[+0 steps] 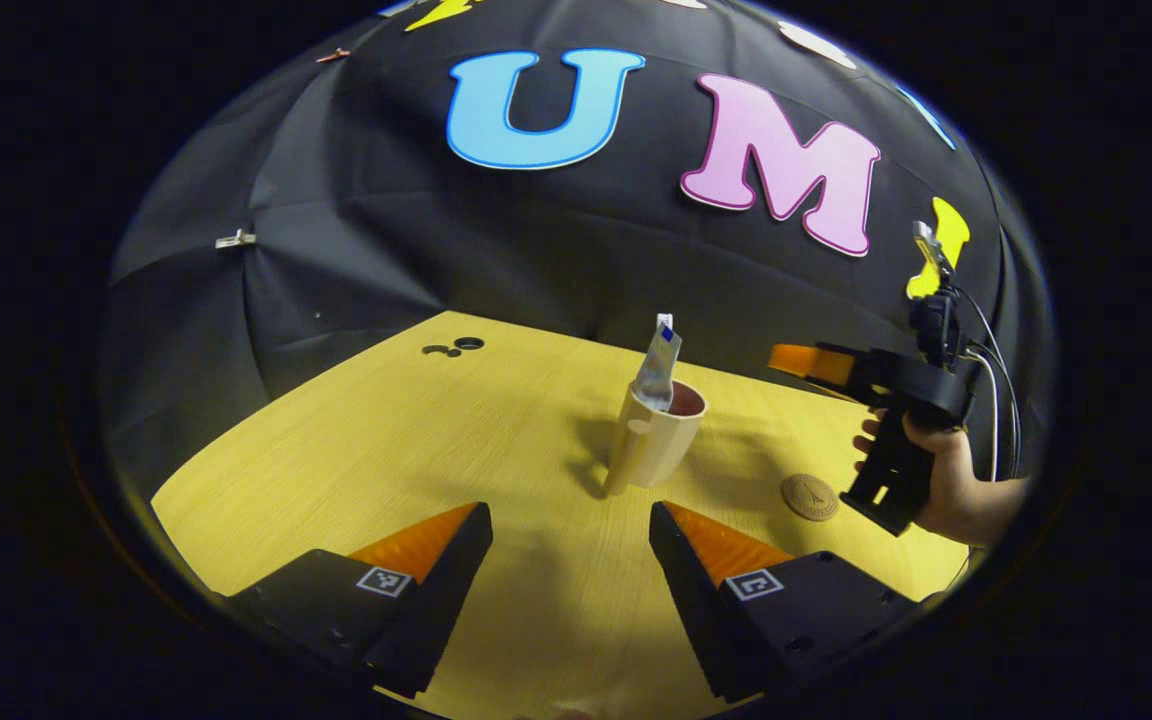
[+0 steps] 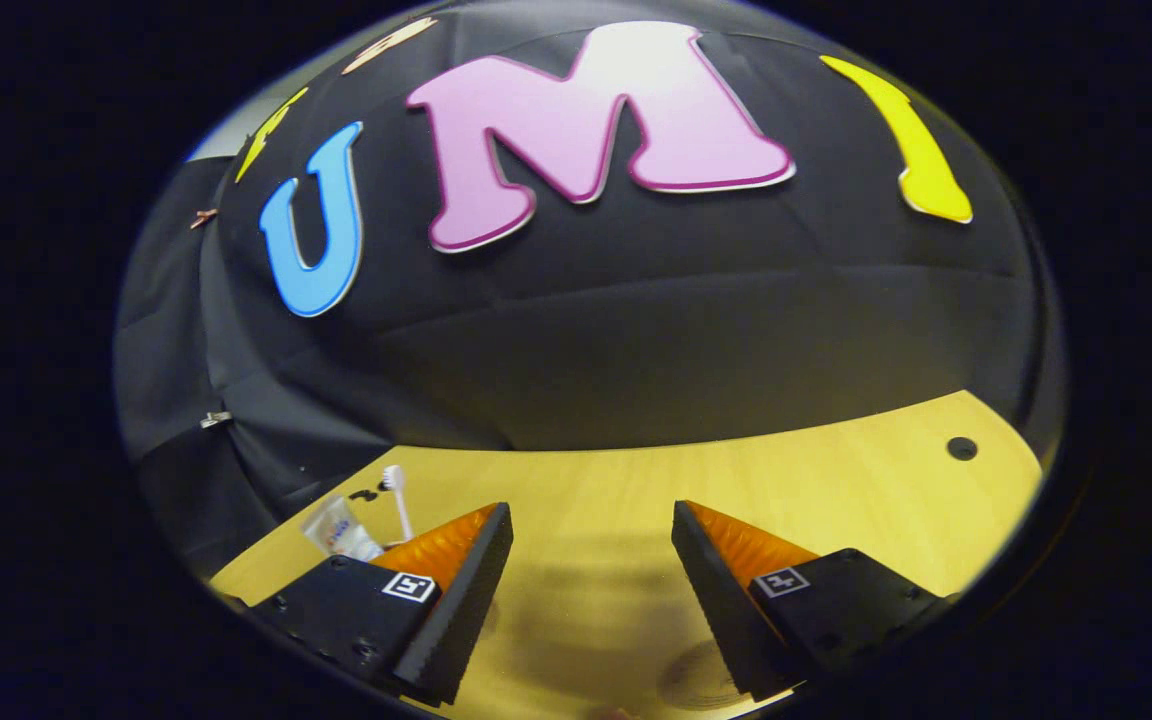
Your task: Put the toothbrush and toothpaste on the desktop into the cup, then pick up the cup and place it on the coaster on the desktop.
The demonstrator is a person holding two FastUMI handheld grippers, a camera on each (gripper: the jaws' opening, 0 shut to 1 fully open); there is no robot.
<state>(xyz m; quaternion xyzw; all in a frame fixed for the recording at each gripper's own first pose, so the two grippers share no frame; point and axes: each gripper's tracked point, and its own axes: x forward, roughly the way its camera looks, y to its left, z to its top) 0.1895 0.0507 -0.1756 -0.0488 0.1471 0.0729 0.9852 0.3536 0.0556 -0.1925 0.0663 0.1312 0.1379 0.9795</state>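
A beige cup (image 1: 654,445) stands upright on the yellow desktop (image 1: 386,440), ahead of my open left gripper (image 1: 571,525). A toothpaste tube (image 1: 658,365) sticks up out of the cup. Right of the cup a round brown coaster (image 1: 809,497) lies flat and bare. A hand holds my right gripper (image 1: 788,358) in the air above and right of the cup, over the coaster. In the right gripper view my right gripper (image 2: 591,525) is open and holds nothing. There the toothbrush (image 2: 396,497) and the toothpaste tube (image 2: 338,530) rise behind its left finger, which hides the cup. The coaster's (image 2: 691,682) edge shows below.
Small dark holes (image 1: 456,347) mark the desktop's far left corner, and another hole (image 2: 961,447) sits at its far right. The black cloth wall closes the back of the desktop. Bare wood lies between my left fingers and the cup.
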